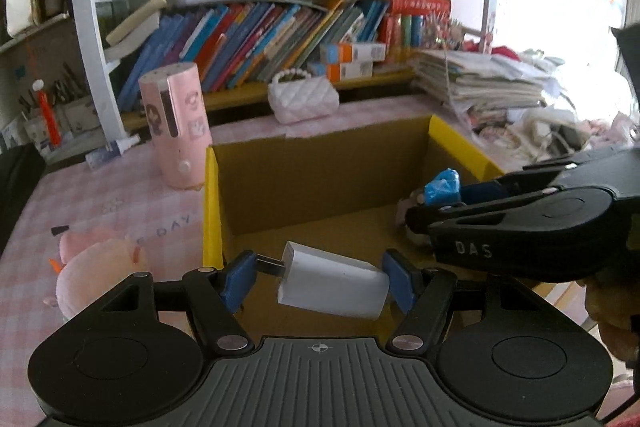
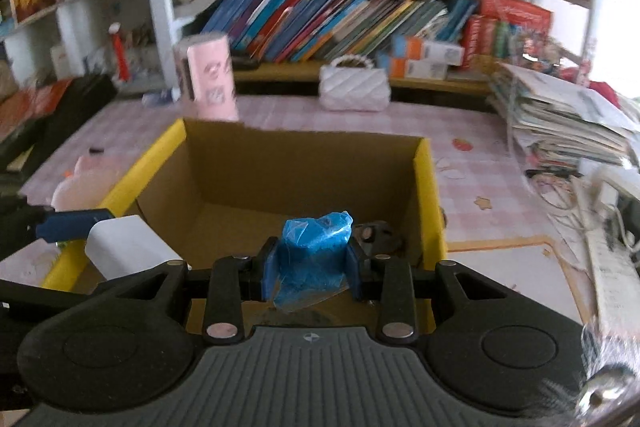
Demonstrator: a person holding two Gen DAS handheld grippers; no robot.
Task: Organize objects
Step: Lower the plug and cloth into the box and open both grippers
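An open cardboard box with yellow flaps (image 1: 211, 211) (image 2: 434, 203) stands on the pink checked table. My left gripper (image 1: 320, 281) is shut on a white USB charger (image 1: 332, 281), held over the box's near edge; the charger also shows in the right wrist view (image 2: 124, 247). My right gripper (image 2: 312, 263) is shut on a blue crumpled plastic bag (image 2: 316, 247) and holds it over the box. In the left wrist view it reaches in from the right (image 1: 436, 205) with the blue bag (image 1: 442, 187) at its tips.
A pink plush toy (image 1: 96, 271) lies left of the box. A pink cylinder (image 1: 178, 123) and a white quilted purse (image 1: 302, 99) stand behind it. Bookshelves (image 1: 280, 35) fill the back. A paper stack (image 2: 560, 119) and cables (image 2: 600, 227) lie to the right.
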